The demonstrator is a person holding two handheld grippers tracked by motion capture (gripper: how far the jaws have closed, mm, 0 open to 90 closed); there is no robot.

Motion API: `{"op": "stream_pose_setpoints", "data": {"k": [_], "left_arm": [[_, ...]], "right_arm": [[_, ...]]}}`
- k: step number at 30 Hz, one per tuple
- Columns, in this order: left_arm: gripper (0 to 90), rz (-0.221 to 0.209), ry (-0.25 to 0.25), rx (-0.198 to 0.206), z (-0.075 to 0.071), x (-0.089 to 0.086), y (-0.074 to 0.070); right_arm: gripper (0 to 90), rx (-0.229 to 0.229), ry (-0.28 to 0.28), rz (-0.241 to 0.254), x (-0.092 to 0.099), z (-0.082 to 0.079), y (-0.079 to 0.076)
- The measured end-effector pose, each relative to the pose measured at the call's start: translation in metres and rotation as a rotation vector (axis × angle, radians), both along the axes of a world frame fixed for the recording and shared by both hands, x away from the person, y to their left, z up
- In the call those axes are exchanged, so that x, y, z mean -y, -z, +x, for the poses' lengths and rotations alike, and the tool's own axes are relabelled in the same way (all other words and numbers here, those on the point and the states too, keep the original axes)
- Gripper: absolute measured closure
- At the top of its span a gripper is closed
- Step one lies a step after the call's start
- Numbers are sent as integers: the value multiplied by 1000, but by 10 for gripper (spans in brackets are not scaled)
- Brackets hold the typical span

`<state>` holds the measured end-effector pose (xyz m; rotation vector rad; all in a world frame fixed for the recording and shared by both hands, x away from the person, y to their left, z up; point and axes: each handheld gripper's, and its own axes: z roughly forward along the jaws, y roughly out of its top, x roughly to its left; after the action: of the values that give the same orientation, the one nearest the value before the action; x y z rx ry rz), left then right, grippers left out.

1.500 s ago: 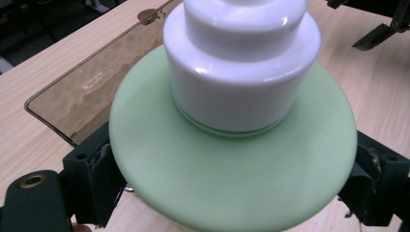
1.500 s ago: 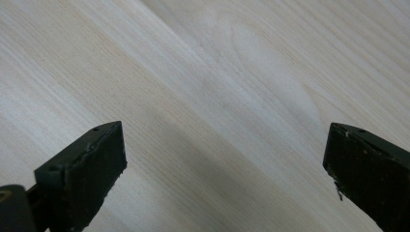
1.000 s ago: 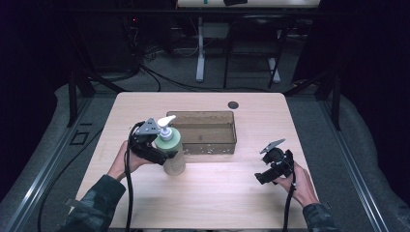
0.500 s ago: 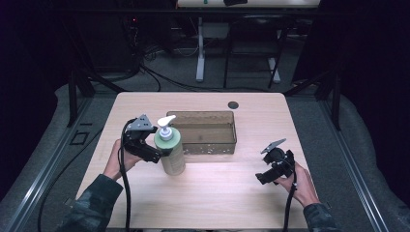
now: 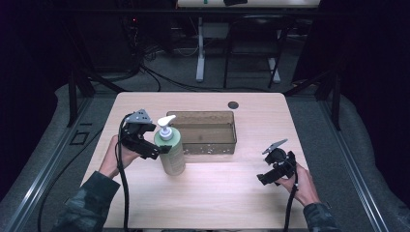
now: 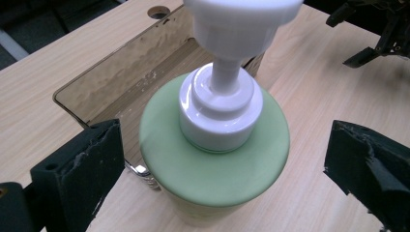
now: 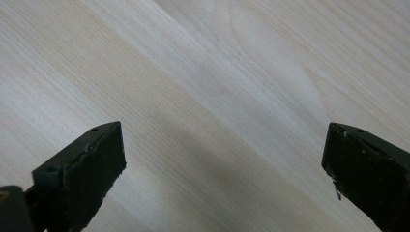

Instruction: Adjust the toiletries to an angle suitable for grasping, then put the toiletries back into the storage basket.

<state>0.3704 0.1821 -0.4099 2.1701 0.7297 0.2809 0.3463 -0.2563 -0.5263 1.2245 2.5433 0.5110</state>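
A green soap bottle [image 5: 172, 152] with a white pump [image 5: 166, 126] stands upright on the tabletop [image 5: 222, 193], just in front of the near left corner of a brown tray [image 5: 203, 131]. The left tool [image 5: 153, 147] sits at the bottle's left side with its jaws spread wide; in the left gripper view the bottle [image 6: 215, 159] lies between them, with clear gaps on both sides, so nothing is gripped.

The right tool [image 5: 270, 171] rests low over bare wood at the near right, well apart from the bottle, its jaws also wide apart.

The step in hand looks like either taking or leaving the bottle. To grip it well, the jaws should close evenly on the round body below the shoulder, not on the pump neck, keeping the bottle upright and clear of the tray wall.
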Motion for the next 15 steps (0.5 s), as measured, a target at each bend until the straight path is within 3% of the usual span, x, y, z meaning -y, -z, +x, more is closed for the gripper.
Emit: {"op": "stream_pose_setpoints", "data": {"k": [3, 11, 15], "left_arm": [[6, -5, 3, -18, 0, 0, -8], [2, 56, 15, -29, 5, 8, -29], [2, 63, 21, -32, 8, 10, -34]], "right_arm": [[11, 1, -2, -2, 0, 0, 0], [11, -7, -3, -8, 0, 1, 0], [11, -14, 0, 5, 0, 0, 0]]}}
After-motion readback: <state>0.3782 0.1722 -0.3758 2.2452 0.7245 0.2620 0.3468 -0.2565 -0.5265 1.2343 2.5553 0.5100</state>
